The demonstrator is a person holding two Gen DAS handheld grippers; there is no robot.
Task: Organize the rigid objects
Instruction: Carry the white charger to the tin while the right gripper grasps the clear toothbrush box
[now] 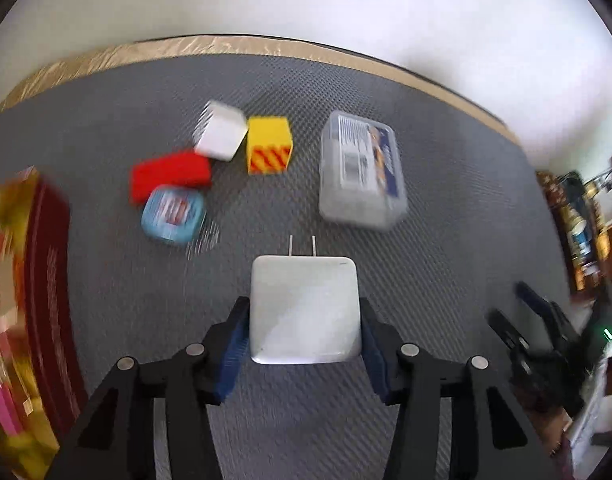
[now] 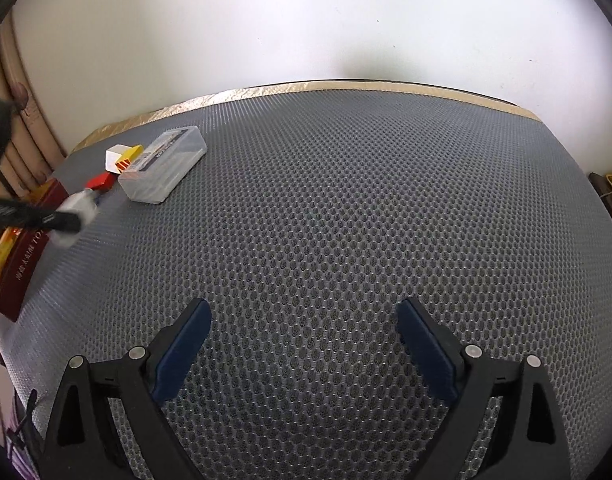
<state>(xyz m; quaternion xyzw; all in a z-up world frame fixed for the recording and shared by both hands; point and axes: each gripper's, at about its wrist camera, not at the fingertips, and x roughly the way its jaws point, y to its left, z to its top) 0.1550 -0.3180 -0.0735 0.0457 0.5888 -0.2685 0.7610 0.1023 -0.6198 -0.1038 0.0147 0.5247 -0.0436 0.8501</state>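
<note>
My left gripper (image 1: 304,308) is shut on a white plug adapter (image 1: 304,308), prongs pointing forward, held above the grey mat (image 1: 106,280). Ahead lie a blue round tin (image 1: 173,214), a red block (image 1: 170,174), a white box (image 1: 222,136), a yellow striped cube (image 1: 268,145) and a clear plastic case (image 1: 362,172). My right gripper (image 2: 304,320) is open and empty over the mat (image 2: 346,200). In the right wrist view the case (image 2: 164,164), cube (image 2: 128,159), white box (image 2: 116,157) and red block (image 2: 100,181) sit at far left, with the left gripper's arm (image 2: 34,216) holding the adapter (image 2: 80,210).
A dark red and yellow box (image 1: 22,300) lies at the mat's left edge; it also shows in the right wrist view (image 2: 22,248). A gold strip (image 1: 226,46) borders the mat at the back by the white wall. Cluttered shelves (image 1: 578,232) stand at right.
</note>
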